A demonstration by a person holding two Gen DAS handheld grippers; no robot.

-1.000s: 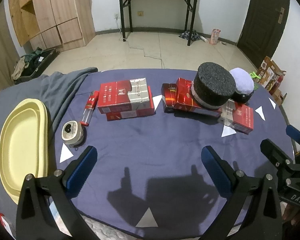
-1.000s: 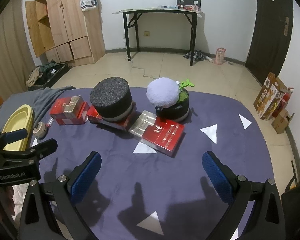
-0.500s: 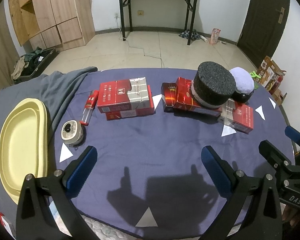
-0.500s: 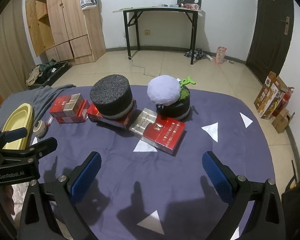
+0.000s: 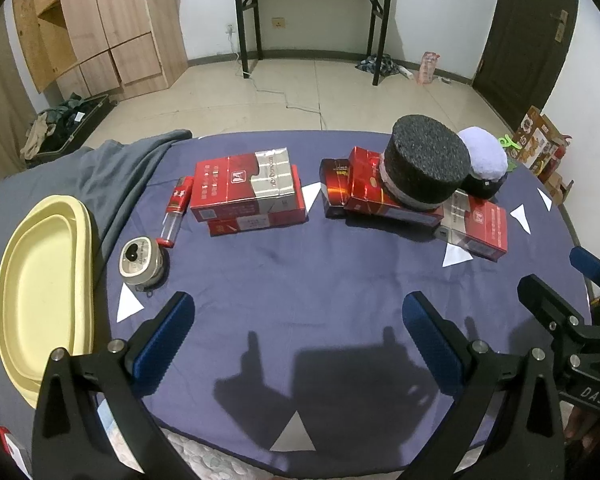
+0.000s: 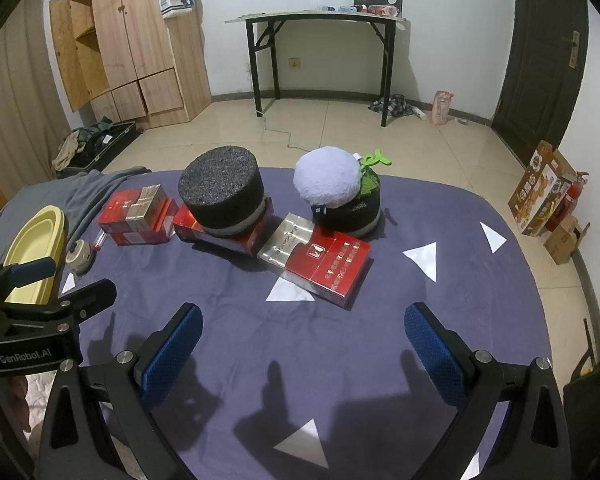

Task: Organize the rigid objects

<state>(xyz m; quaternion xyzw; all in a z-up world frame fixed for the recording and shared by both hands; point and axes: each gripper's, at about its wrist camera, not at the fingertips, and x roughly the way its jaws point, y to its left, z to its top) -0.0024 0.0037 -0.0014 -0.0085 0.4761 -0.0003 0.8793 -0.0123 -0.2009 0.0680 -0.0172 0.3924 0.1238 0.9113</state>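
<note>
White walls, beige tiled floor (image 6: 340,136), wooden wardrobe (image 6: 140,48), black folding table (image 6: 320,24), dark door (image 6: 540,48)

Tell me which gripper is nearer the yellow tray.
Left. The left gripper hovers open over the cloth with the yellow tray just off its left finger. The right gripper, also open, hangs farther right, with the left gripper between it and the tray.

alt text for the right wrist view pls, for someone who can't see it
The open right gripper hovers empty over a dark blue tablecloth, facing a red and silver carton. Behind it, a black foam cylinder sits on another red carton, beside a pale plush ball; a yellow tray lies far left.
</note>
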